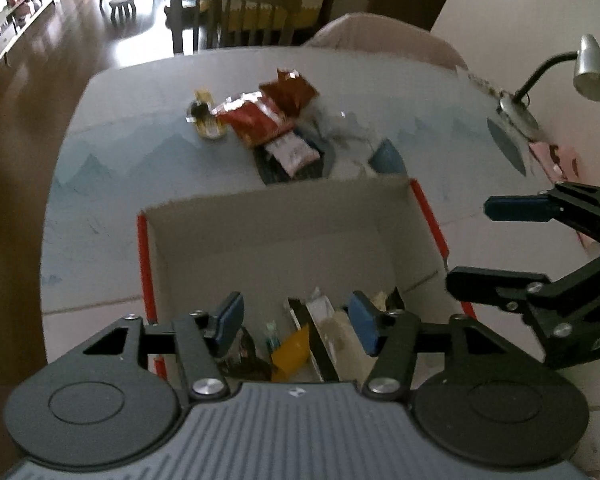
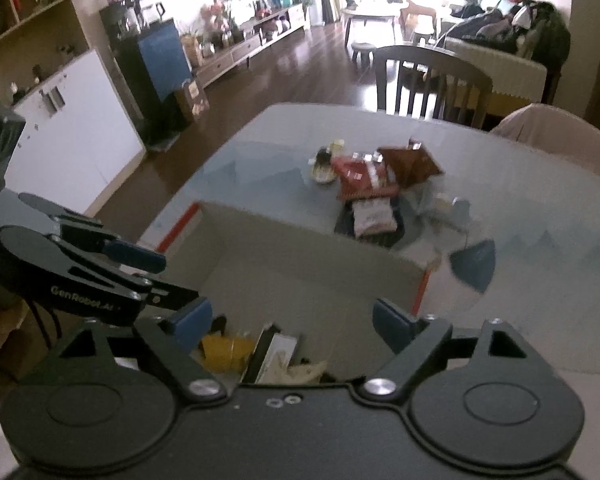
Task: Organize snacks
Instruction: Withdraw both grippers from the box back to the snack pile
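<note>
while both grippers hang over the box (image 1: pixel 276 236), the table (image 1: pixel 112 176) spreads wide beyond it, pale with a blue mountain print, and a lamp (image 1: pixel 592 68) stands at its right edge. the box is open cardboard with red edging, near side of the table, and a few packets (image 1: pixel 290 354) already lie in its near end, a yellow one among them. past its far wall, near the table's middle, sits the pile of snacks (image 1: pixel 268 120) not yet sorted: a red bag (image 1: pixel 256 118) on top, a brown bag (image 1: pixel 290 90) just behind it, a white packet (image 1: pixel 294 152) on a dark tray beneath, and a small yellow item (image 1: pixel 206 118) to the left. the left gripper (image 1: pixel 296 320) stands about half open with nothing between its pads; the right gripper (image 2: pixel 292 320) stands wider, also empty. the bags look light, soft and crinkly, likely slippery film that buckles under a pinch and may hold fragile contents. i would take the red bag by its crimped top seam or a corner, where the film is doubled and flat, rather than squeezing its puffed middle.
</note>
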`<act>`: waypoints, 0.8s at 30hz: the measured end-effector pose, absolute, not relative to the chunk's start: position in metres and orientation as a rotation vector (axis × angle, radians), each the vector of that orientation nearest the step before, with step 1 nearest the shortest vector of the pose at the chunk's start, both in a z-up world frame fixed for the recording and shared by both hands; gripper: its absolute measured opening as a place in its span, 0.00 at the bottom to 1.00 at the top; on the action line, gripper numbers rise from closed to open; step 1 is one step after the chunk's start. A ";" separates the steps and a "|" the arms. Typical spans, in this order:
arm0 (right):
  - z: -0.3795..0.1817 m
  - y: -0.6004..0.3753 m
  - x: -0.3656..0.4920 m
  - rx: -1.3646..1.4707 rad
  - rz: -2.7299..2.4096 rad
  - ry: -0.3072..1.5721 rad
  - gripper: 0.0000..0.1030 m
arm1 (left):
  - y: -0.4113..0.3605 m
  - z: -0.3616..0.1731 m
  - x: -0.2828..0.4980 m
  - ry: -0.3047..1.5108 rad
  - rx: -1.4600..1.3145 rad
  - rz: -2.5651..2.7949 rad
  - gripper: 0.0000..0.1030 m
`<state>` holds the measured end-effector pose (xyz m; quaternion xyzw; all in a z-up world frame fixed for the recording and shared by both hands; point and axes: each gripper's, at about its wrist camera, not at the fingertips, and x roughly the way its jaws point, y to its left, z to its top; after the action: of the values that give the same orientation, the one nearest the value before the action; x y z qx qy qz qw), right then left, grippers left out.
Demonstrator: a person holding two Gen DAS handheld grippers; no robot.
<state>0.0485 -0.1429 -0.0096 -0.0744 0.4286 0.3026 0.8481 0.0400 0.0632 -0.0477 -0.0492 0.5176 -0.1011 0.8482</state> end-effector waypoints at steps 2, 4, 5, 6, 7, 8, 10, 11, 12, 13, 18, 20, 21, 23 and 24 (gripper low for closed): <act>-0.003 -0.146 0.053 -0.148 0.632 0.885 0.90 | 0.065 -0.041 0.044 1.076 -0.104 -0.205 0.57; 0.003 -0.149 0.059 -0.138 0.623 0.873 0.91 | 0.067 -0.035 0.048 1.065 -0.107 -0.197 0.57; 0.005 -0.150 0.062 -0.132 0.621 0.868 0.92 | 0.068 -0.031 0.049 1.056 -0.105 -0.193 0.58; 0.008 -0.152 0.065 -0.125 0.617 0.863 0.93 | 0.069 -0.028 0.050 1.049 -0.103 -0.189 0.59; 0.009 -0.154 0.068 -0.124 0.612 0.858 0.94 | 0.069 -0.025 0.052 1.040 -0.104 -0.184 0.60; 0.011 -0.155 0.070 -0.122 0.608 0.851 0.95 | 0.069 -0.022 0.055 1.034 -0.106 -0.180 0.60; 0.014 -0.159 0.076 -0.119 0.600 0.837 0.98 | 0.070 -0.018 0.061 1.026 -0.110 -0.176 0.60; 0.016 -0.161 0.080 -0.117 0.595 0.828 0.99 | 0.070 -0.017 0.064 1.022 -0.113 -0.172 0.61; 0.017 -0.162 0.083 -0.117 0.591 0.822 0.99 | 0.070 -0.015 0.068 1.017 -0.116 -0.168 0.62; 0.017 -0.164 0.087 -0.118 0.586 0.814 0.99 | 0.069 -0.013 0.071 1.010 -0.116 -0.163 0.68; 0.020 -0.174 0.110 -0.123 0.580 0.799 0.99 | 0.069 -0.006 0.089 0.972 -0.144 -0.148 0.75; 0.021 -0.180 0.123 -0.125 0.576 0.798 1.00 | 0.069 -0.005 0.102 0.981 -0.166 -0.140 0.76; 0.021 -0.182 0.129 -0.130 0.574 0.796 1.00 | 0.069 -0.005 0.108 0.986 -0.174 -0.135 0.76; 0.021 -0.187 0.142 -0.140 0.565 0.792 1.00 | 0.068 -0.006 0.123 1.004 -0.192 -0.119 0.76; 0.021 -0.190 0.148 -0.142 0.570 0.795 1.00 | 0.067 -0.006 0.131 1.016 -0.200 -0.113 0.76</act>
<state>0.1483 -0.1896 0.0207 -0.0681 0.3814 0.2734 0.8804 0.1313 0.0669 -0.0062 -0.0955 0.4854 -0.0540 0.8674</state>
